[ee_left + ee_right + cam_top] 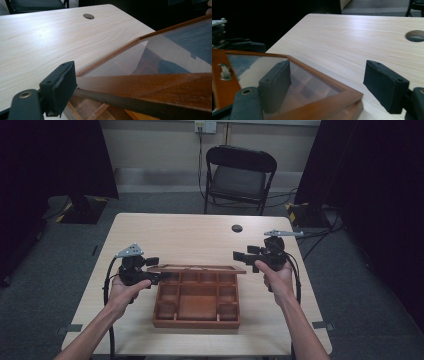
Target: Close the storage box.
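Where left claw grips lid, second jaw hidden

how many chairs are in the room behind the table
1. A black folding chair stands on the grey floor past the table's far edge, facing it, near the back wall. Dark curtains at both sides could hide others.

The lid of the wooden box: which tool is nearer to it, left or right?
Left. The left tool grips the lid at its left end; the right tool, open, is at its right corner without gripping.
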### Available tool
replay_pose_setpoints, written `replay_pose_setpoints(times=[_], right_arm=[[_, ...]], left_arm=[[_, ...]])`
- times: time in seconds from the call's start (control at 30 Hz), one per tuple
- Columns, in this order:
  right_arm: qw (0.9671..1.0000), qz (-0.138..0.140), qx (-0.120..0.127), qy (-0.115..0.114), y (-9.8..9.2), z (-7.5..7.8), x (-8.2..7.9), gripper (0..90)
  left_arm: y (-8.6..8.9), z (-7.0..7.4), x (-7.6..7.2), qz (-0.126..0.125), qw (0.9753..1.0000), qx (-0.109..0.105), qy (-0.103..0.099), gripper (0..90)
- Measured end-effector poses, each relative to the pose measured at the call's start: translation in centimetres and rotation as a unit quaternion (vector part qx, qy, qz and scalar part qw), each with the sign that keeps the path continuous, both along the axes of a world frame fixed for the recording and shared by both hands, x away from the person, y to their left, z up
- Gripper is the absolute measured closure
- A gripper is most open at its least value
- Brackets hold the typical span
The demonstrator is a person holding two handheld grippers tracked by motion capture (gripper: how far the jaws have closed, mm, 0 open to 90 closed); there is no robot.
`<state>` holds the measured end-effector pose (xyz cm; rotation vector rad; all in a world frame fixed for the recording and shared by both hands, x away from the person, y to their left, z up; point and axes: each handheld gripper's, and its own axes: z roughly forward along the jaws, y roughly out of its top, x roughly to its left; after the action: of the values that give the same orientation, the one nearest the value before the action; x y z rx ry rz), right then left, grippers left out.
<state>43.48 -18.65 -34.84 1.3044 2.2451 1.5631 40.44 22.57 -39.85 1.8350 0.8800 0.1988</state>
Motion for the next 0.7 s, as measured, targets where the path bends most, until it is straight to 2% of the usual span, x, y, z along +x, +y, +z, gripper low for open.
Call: replay_pose_setpoints(times=[0.07,0.13,0.17,0.27,0.33,0.4,0.5,0.6,0.7], right_arm=[[0.9997,0.022,-0.007,0.003,0.8,0.4,-0.3,24.2],[0.9991,0.040,-0.008,0.001,1.6,0.8,-0.7,22.8],[0.9990,0.045,-0.010,-0.002,1.9,0.9,-0.8,22.8],[0.9978,0.064,-0.017,-0.008,3.0,1.4,-1.1,24.7],[0.9966,0.078,-0.024,-0.012,3.7,1.9,-1.5,27.5],[0.9940,0.102,-0.037,-0.014,4.4,2.3,-1.9,27.8],[0.9897,0.134,-0.048,-0.013,5.5,2.8,-2.6,33.4],[0.9868,0.155,-0.043,-0.015,6.3,3.1,-3.0,39.3],[0.9840,0.173,-0.041,-0.012,7.0,3.3,-3.1,40.4]], left_arm=[[0.0,-0.2,-0.2,-0.004,1.0000,0.005,0.002,15.3],[-0.1,-0.4,-0.4,-0.001,1.0000,0.005,-0.004,15.2],[-0.1,-0.4,-0.5,-0.002,0.9999,0.013,-0.009,15.1],[0.0,-0.5,-0.5,0.005,1.0000,0.001,-0.005,15.0],[0.0,-0.6,-0.6,0.000,0.9999,0.006,-0.010,14.3],[0.1,-0.6,-0.8,0.002,0.9998,0.015,-0.012,14.6],[0.3,-0.6,-0.9,0.009,0.9999,0.011,-0.007,15.2],[0.3,-0.7,-1.0,0.007,0.9999,0.015,-0.004,15.2],[0.4,-0.9,-1.2,0.009,0.9997,0.021,-0.001,15.4]])
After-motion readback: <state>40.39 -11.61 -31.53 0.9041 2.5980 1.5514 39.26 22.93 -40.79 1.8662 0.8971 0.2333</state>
